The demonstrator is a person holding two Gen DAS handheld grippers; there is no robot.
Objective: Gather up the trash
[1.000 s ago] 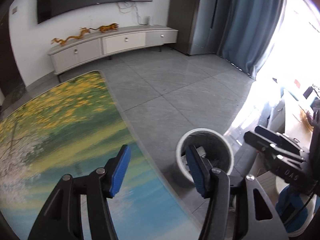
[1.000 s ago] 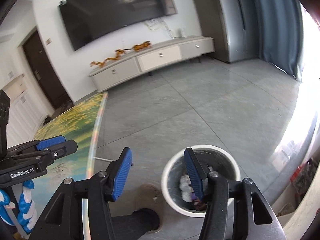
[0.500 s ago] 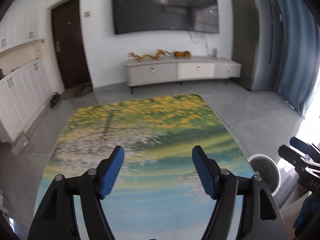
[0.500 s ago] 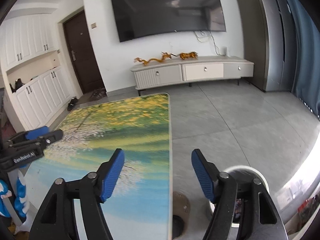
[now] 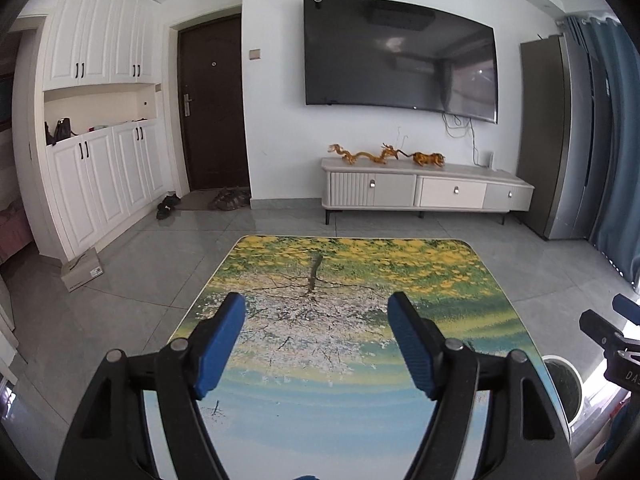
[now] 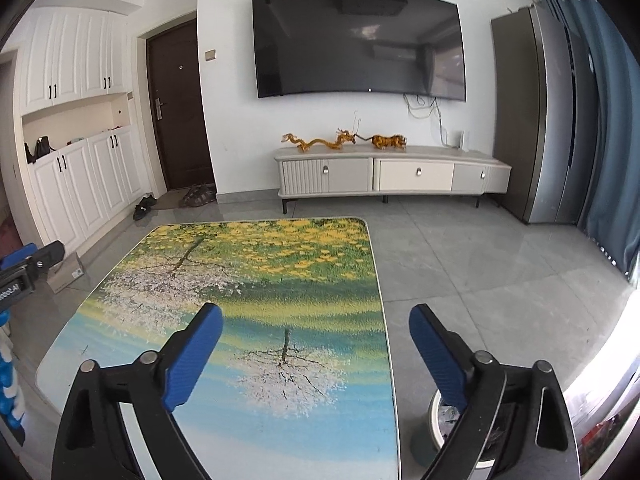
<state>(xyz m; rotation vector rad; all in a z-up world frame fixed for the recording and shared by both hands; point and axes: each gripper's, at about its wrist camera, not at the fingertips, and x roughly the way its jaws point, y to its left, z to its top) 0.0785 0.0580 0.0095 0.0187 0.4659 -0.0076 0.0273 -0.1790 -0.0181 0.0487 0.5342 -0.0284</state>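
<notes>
My left gripper (image 5: 316, 340) hangs over the near half of the counter (image 5: 352, 264), its blue fingers (image 5: 218, 344) spread wide with nothing between them; my right gripper (image 6: 316, 350) sits over the counter's right edge, its fingers (image 6: 192, 354) likewise spread wide and empty, the right-hand one past the rim and over the floor (image 6: 480, 264).

The counter top is a printed scene of trees and water; its far edge with rounded corners shows whole in both views; its near edge is cut off behind my gripper frames. Tiled floor runs open on the left, the far side and the right of the counter.

The trash bin (image 6: 444, 416), white-rimmed, stands on the floor just beside the counter's near right corner; in the right wrist view my right-hand finger and frame cover most of it, and its contents are a dim crumpled mass I cannot identify; in the left wrist view only part of its rim (image 5: 562, 364) shows, beside the tip of the other gripper.

A cardboard box (image 5: 82, 270) lies on the floor near the white cabinets (image 5: 104, 184); shoes (image 5: 168, 205) sit by the dark door (image 5: 212, 108).
</notes>
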